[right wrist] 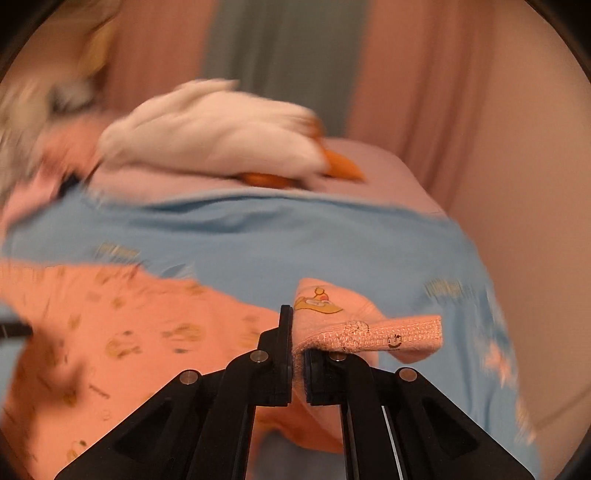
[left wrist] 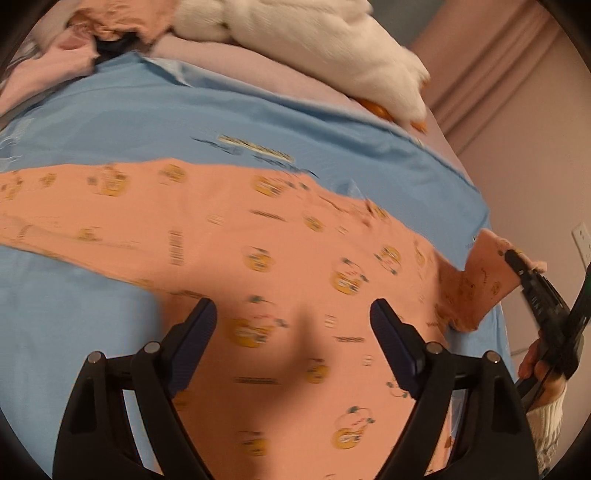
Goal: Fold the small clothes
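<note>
A small orange garment [left wrist: 258, 236] printed with yellow cartoon figures lies spread on a blue sheet [left wrist: 184, 118]. My left gripper [left wrist: 293, 314] is open and hovers just above the garment's middle, holding nothing. My right gripper [right wrist: 299, 354] is shut on the garment's ribbed hem [right wrist: 388, 332] and lifts that corner off the sheet. The right gripper also shows in the left wrist view [left wrist: 517, 266] at the far right, holding the raised corner [left wrist: 476, 284]. The garment also shows in the right wrist view [right wrist: 129, 325], lower left.
A white plush toy [left wrist: 314, 40] with orange feet lies on pink bedding [left wrist: 258, 70] behind the sheet. More clothes [left wrist: 110, 22] are heaped at the back left. Pink curtains [right wrist: 424, 92] and a wall stand beyond the bed's right edge.
</note>
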`<state>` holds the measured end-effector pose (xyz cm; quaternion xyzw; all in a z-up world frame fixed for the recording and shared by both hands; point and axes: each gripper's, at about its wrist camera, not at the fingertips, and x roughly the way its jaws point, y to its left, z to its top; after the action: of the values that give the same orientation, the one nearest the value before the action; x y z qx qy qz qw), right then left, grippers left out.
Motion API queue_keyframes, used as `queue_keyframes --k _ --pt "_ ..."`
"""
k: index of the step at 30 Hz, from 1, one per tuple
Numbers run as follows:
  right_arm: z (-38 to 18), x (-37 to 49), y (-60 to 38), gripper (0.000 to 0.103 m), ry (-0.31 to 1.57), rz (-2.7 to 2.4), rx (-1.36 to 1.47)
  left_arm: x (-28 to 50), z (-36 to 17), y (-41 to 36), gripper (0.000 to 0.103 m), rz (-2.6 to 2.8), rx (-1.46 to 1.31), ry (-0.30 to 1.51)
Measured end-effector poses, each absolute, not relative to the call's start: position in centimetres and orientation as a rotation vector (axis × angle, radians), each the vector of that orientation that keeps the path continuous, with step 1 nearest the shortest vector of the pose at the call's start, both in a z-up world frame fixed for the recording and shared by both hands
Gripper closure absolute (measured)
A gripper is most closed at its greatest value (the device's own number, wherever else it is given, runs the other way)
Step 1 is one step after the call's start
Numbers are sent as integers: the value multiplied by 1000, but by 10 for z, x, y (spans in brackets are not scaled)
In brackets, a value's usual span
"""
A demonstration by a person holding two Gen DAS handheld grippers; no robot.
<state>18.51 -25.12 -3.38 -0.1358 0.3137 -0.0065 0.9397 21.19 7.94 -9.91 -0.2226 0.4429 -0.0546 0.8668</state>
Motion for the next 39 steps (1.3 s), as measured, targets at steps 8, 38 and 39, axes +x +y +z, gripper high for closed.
queue_keyframes --k 8,38,39 --pt "-108 191 -78 97 646 124 -763 187 -112 158 18 45 -541 913" --pt "-137 123 -198 74 836 272 -1 253 -174 79 65 -315 -787 1029" --pt "-137 122 -198 74 836 268 7 255 -175 78 77 -316 -791 1029"
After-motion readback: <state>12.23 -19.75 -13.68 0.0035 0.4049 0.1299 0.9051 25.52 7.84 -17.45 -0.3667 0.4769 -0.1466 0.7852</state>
